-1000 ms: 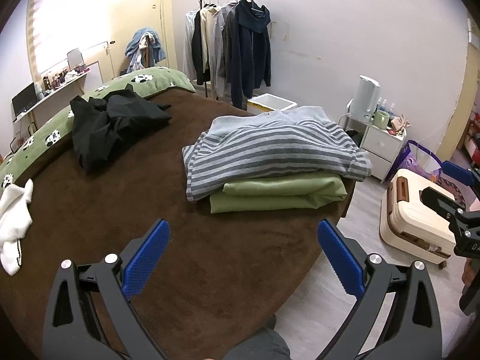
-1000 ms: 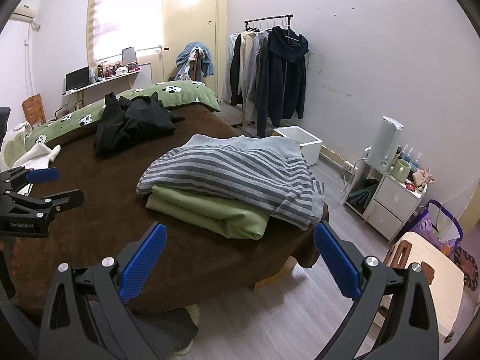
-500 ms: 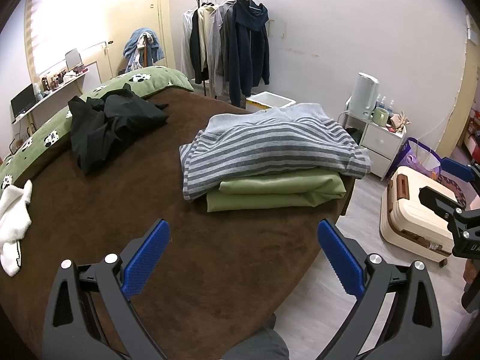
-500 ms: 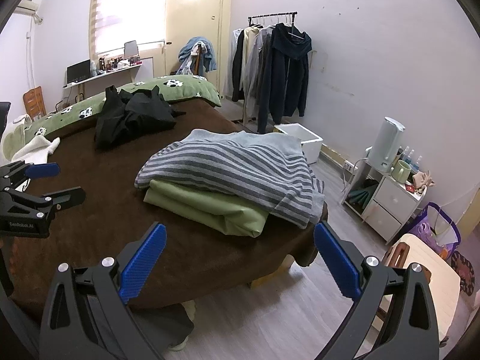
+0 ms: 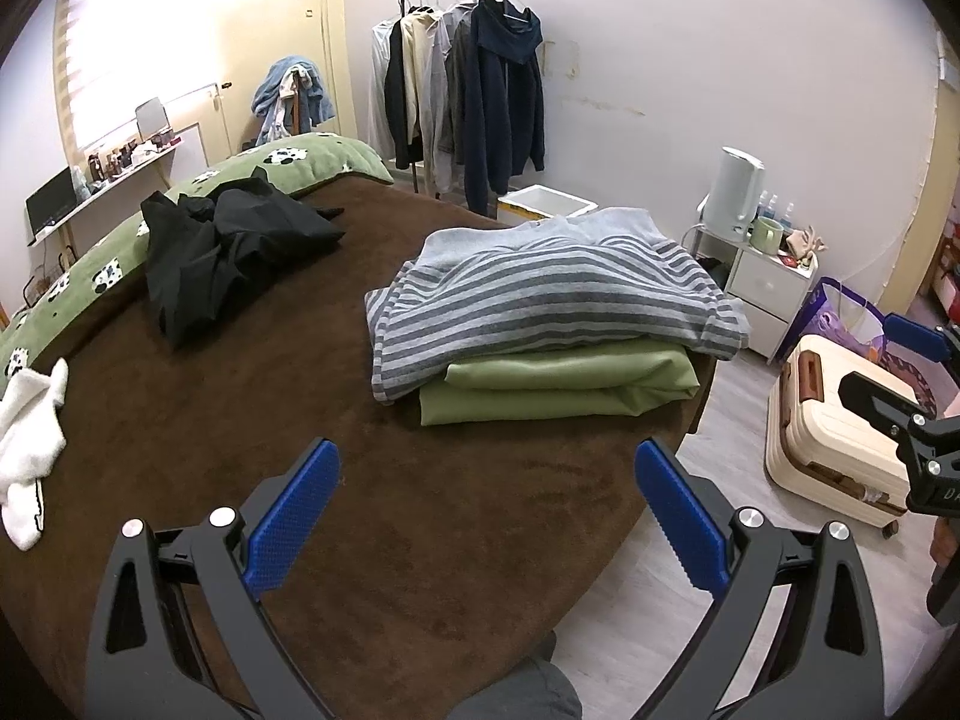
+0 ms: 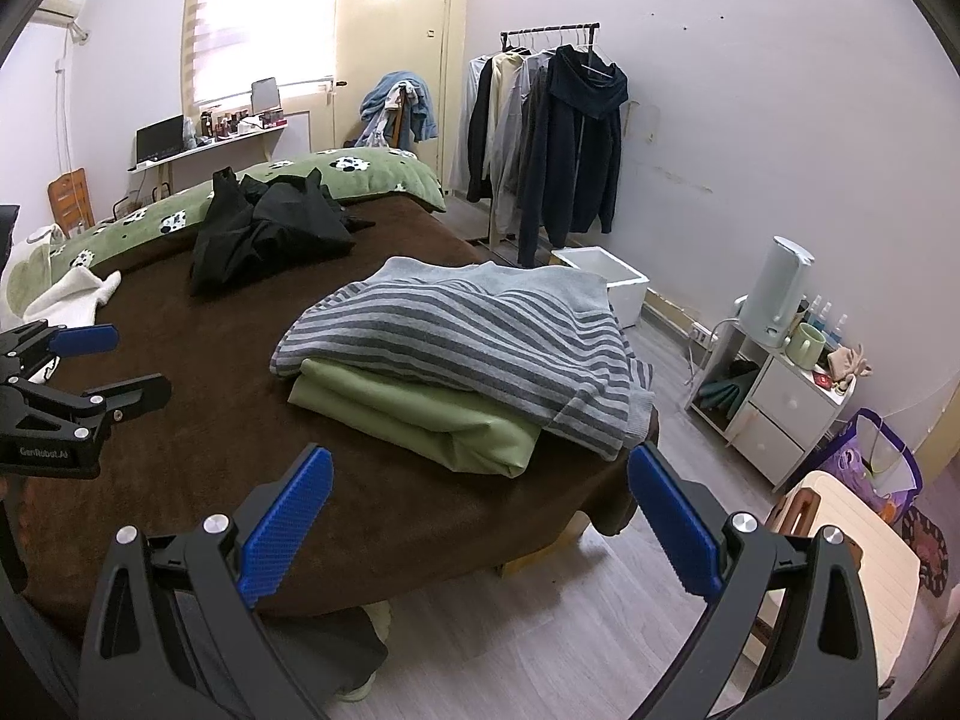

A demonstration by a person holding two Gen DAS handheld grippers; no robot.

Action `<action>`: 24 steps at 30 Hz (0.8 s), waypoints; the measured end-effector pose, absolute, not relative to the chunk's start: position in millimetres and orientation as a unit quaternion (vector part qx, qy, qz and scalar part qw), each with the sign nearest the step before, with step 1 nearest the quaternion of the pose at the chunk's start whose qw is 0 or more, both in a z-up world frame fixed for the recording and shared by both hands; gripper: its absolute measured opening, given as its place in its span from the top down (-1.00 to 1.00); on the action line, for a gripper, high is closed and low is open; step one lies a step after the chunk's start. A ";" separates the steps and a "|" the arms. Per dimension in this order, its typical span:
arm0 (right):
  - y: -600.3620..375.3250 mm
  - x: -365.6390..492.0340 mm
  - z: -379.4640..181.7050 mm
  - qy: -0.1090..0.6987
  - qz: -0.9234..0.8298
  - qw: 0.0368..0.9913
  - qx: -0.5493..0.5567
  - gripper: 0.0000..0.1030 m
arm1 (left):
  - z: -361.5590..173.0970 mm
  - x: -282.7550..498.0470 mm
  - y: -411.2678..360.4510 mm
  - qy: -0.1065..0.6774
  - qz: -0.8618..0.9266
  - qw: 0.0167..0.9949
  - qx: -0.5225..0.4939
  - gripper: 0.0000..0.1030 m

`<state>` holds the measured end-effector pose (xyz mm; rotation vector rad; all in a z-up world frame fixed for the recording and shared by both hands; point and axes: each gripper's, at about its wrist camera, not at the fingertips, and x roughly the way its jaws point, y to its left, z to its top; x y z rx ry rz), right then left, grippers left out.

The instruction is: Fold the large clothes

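Left wrist view: the left gripper [image 5: 486, 480] is hovering spread wide and empty over the brown bed [image 5: 180, 420]; a folded striped sweater [image 5: 540, 294] is lying on a folded green garment [image 5: 558, 390] near the bed's right edge.

Right wrist view: the right gripper [image 6: 480, 483] is also gaping wide, holding nothing, with the stack far ahead.

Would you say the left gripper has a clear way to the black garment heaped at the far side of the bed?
Probably yes. The left gripper is open and empty, and only bare brown bedcover lies between it and the black garment; the folded pile sits off to the right.
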<state>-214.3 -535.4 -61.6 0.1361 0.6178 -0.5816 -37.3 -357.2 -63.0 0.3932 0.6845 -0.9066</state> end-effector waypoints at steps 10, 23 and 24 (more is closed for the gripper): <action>-541.9 -213.4 -65.2 0.302 -0.283 0.908 0.070 -0.89 | -62.3 -40.3 -357.4 0.312 -0.428 0.827 0.189 -0.87; -542.1 -213.3 -65.8 0.303 -0.282 0.908 0.069 -0.89 | -62.1 -38.4 -358.7 0.318 -0.427 0.827 0.183 -0.88; -541.7 -212.6 -66.6 0.304 -0.282 0.908 0.069 -0.89 | -62.4 -38.1 -358.7 0.319 -0.426 0.827 0.183 -0.88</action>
